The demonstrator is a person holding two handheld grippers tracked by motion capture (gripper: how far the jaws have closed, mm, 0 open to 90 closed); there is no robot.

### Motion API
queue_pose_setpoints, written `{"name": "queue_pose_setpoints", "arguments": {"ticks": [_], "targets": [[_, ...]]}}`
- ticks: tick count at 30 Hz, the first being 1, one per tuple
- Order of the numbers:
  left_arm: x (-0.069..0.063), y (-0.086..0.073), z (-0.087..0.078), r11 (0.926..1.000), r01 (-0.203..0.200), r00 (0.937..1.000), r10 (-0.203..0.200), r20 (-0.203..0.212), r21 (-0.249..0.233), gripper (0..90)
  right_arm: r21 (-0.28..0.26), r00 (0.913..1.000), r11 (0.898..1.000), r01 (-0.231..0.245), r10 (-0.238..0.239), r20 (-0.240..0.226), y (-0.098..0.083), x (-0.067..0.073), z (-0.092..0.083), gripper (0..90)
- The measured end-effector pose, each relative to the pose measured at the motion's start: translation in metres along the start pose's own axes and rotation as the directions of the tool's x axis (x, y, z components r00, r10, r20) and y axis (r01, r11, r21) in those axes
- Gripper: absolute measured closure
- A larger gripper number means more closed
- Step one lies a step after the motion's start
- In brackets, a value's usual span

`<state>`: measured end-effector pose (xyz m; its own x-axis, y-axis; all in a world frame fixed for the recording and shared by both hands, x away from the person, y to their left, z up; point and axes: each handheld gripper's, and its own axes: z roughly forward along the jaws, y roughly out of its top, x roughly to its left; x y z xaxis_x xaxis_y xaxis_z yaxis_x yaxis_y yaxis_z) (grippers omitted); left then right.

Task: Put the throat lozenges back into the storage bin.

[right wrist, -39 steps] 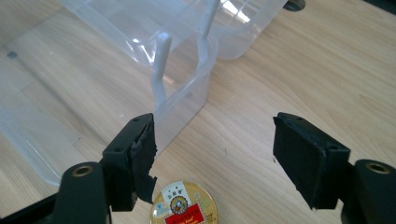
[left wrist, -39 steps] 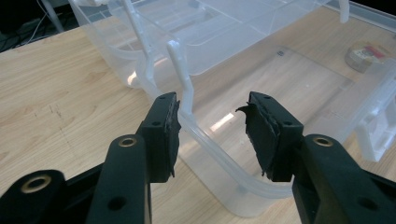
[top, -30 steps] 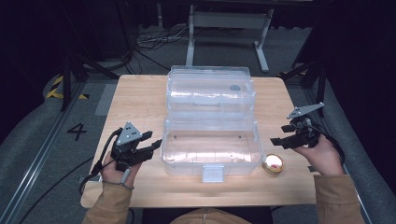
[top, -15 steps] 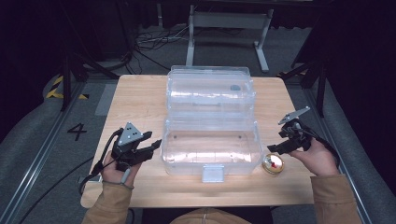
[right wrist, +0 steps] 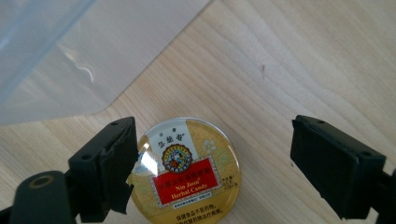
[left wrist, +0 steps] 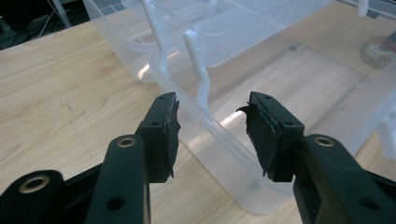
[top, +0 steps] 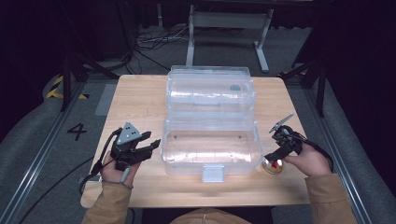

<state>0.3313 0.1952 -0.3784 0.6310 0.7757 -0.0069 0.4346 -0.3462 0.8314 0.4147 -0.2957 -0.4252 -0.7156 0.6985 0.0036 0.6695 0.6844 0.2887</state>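
Lowered since 1 second ago: right claw (top: 276,157), down from beside the box to the candy tin (top: 273,166) near the counter's (top: 140,100) front right corner, jaws just been opening, tin between them but not gripped. Unmoved over the same second: left claw (top: 148,148).

At far left, left claw held in the left hand (top: 114,168), jaws spread fairly wide, straddling the left end wall of the clear plastic box (top: 212,144) in the left gripper view (left wrist: 212,140), 1 pad outside, 1 inside, neither pressing on the wall. At centre, box standing open on the wood counter, lid (top: 210,88) folded back toward the far edge, white latch (top: 212,173) at the front. Just right of the box, round gold tin with a red label (right wrist: 184,170), flat on the counter. In the right gripper view, right claw (right wrist: 210,163) standing wide, left pad at the tin's rim, right pad well clear of it. Held by the right hand (top: 308,161).
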Motion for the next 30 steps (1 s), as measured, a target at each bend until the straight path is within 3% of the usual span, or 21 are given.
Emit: {"name": "queue_pose_setpoints", "arguments": {"ticks": [11,26,30], "targets": [[0.000,0.000,0.001,0.9999,-0.008,0.9999,0.008,-0.008,0.010,54.1,0.098,0.9997,0.995,0.010,-0.008,-0.024,-0.001,0.001,0.013,12.4],[0.001,0.001,0.005,0.9999,-0.008,1.0000,0.008,-0.002,0.014,54.2,0.159,0.9987,0.987,0.024,-0.016,-0.049,-0.005,0.004,0.021,6.9],[0.000,0.001,0.005,0.9998,-0.007,1.0000,0.007,0.000,0.016,54.2,0.195,0.9983,0.980,0.036,-0.026,-0.052,-0.005,0.005,0.028,4.6]]}}
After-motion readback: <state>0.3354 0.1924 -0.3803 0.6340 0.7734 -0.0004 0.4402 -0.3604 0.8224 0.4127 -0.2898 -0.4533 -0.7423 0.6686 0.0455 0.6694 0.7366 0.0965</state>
